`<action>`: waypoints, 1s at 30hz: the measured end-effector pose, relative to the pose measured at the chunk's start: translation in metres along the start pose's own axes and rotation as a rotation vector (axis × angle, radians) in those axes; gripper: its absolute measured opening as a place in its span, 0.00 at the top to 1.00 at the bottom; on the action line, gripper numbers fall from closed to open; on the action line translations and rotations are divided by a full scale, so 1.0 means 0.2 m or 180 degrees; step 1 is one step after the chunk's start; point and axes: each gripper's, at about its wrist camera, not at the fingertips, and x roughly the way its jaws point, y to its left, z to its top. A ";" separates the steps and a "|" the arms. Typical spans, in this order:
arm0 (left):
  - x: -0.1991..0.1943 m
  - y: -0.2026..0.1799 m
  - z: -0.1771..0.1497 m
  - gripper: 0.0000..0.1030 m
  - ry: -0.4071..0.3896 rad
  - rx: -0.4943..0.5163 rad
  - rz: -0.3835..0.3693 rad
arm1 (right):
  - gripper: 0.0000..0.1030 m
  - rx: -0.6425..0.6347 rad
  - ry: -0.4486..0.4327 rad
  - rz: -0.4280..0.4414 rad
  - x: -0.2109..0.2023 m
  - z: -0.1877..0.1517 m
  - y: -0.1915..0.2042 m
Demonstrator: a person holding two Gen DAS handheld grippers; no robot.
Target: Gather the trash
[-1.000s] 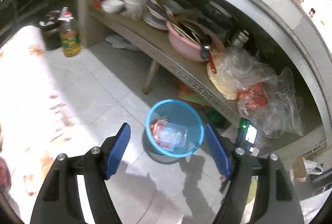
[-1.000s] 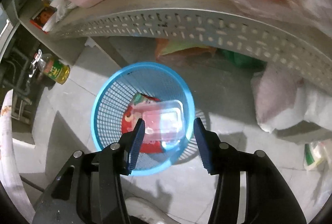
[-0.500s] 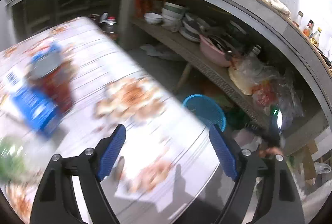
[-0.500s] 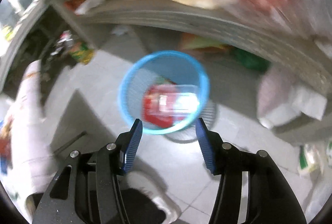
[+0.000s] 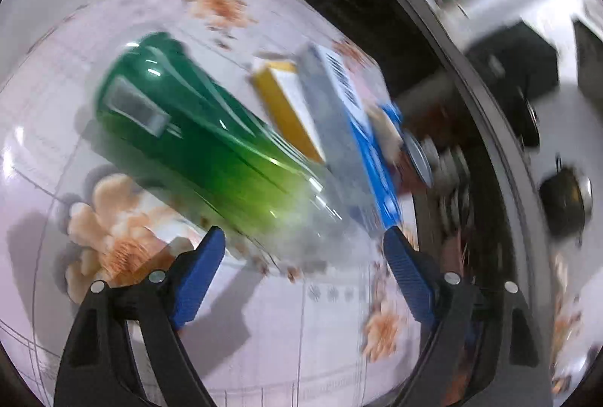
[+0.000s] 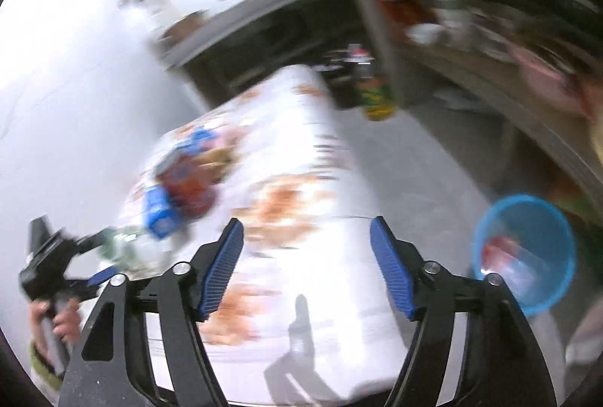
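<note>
Bottle (image 5: 211, 139) lying on table (image 5: 301, 331), box (image 5: 350, 150) just behind it, basket (image 6: 525, 252) seemingly on floor beside table.

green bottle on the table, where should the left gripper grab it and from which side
Probably across the clear lower body of the green bottle, from the near end where it lies on its side on the table. That end points at the left gripper, whose empty jaws are opening, and the boxes crowd its far side.

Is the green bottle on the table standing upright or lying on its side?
On its side: the green bottle lies lengthwise across the floral table, clear end toward the camera.
</note>
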 end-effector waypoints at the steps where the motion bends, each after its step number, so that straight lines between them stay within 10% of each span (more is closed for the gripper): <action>1: 0.00 0.02 0.01 0.19 -0.0048 -0.0043 0.0016 | 0.31 -0.0084 0.0045 0.0118 0.03 0.01 0.08; 17: -0.04 0.27 0.10 0.16 -0.0208 -0.0646 -0.0011 | 0.25 -0.1430 0.0744 0.1379 0.44 -0.01 1.11; 30: -0.23 0.44 0.14 0.16 -0.0497 -0.0602 0.0045 | 0.22 -0.2801 0.1619 0.1246 0.87 -0.21 1.59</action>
